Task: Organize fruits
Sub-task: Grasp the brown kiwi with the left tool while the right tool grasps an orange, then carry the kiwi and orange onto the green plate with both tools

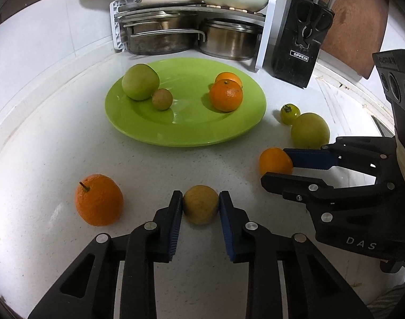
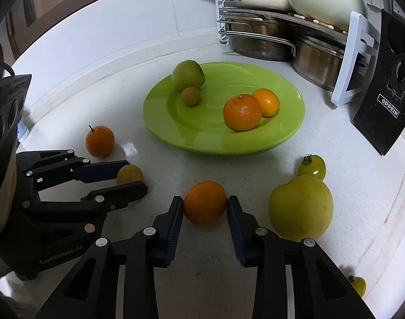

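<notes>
A green plate (image 1: 186,135) (image 2: 223,143) holds a green apple (image 1: 140,82), a small brown-green fruit (image 1: 162,99) and two oranges (image 1: 226,95). My left gripper (image 1: 200,203) is shut on a small yellow-brown fruit (image 1: 200,204) (image 2: 130,174) that rests on the counter. My right gripper (image 2: 205,204) (image 1: 278,163) is shut on a small orange (image 2: 204,202) (image 1: 274,160), also on the counter. Loose on the counter lie an orange with a stem (image 1: 98,204) (image 2: 100,141), a large yellow-green apple (image 2: 300,207) (image 1: 310,130) and a green tomato (image 2: 312,166) (image 1: 290,113).
A white rack (image 1: 263,40) with steel pots (image 1: 160,37) and cream cookware stands behind the plate. A black knife block (image 1: 298,45) (image 2: 383,101) stands at the back right. Another small green tomato (image 2: 358,285) lies near the right edge. The counter is white.
</notes>
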Demonstrator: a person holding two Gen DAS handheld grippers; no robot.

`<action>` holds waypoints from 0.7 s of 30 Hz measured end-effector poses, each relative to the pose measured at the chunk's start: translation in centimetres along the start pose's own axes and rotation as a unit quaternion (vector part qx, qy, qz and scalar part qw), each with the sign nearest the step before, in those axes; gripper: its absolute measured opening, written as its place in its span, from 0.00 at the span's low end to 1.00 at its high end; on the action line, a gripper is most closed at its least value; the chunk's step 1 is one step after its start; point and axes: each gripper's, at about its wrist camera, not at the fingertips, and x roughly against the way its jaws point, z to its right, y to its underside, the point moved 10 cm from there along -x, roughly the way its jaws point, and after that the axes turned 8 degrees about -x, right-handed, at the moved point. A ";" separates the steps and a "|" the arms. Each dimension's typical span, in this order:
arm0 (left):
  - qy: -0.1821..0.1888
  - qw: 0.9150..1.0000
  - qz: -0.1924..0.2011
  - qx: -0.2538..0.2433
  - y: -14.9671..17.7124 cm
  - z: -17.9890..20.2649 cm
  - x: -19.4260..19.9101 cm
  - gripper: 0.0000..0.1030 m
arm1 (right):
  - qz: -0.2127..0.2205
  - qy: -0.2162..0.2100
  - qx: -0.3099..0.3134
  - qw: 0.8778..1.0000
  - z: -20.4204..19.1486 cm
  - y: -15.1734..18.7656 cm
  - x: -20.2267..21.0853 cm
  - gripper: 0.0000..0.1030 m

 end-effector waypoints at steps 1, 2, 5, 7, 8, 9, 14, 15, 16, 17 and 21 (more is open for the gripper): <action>0.001 1.000 0.000 0.002 0.0 0.0 0.0 0.27 | 0.000 0.000 0.000 1.000 0.0 0.0 0.0 0.34; 0.001 1.000 0.000 0.004 0.0 0.0 0.0 0.27 | 0.000 0.000 -0.001 1.000 0.0 0.0 0.1 0.34; 0.001 1.000 0.002 0.008 -0.1 0.0 0.1 0.27 | 0.002 -0.002 -0.001 1.000 -0.1 0.0 0.2 0.34; 0.001 1.000 0.006 0.011 -0.2 -0.1 0.4 0.27 | 0.003 -0.003 0.000 1.000 -0.2 -0.1 0.3 0.34; 0.001 1.000 0.007 0.011 -0.2 -0.1 0.4 0.27 | 0.004 -0.003 0.001 1.000 -0.2 -0.1 0.4 0.34; 0.000 1.000 0.009 0.012 -0.3 -0.1 0.6 0.27 | 0.005 -0.003 0.002 1.000 -0.3 -0.2 0.5 0.34; -0.003 1.000 0.017 0.016 -0.8 -0.3 1.3 0.27 | 0.012 -0.004 0.002 1.000 -0.5 -0.6 1.2 0.34; -0.004 1.000 0.020 0.016 -0.9 -0.3 1.5 0.27 | 0.015 -0.003 0.003 1.000 -0.5 -0.8 1.4 0.34; -0.006 1.000 0.023 0.015 -1.1 -0.3 1.8 0.27 | 0.017 -0.003 0.003 1.000 -0.4 -1.0 1.6 0.34; -0.008 1.000 0.026 0.015 -1.3 -0.3 2.0 0.27 | 0.019 -0.003 0.002 1.000 -0.4 -1.1 1.8 0.34; -0.018 0.999 0.037 0.008 -2.2 -0.5 2.9 0.27 | 0.032 -0.001 0.003 0.999 -0.2 -2.0 2.7 0.34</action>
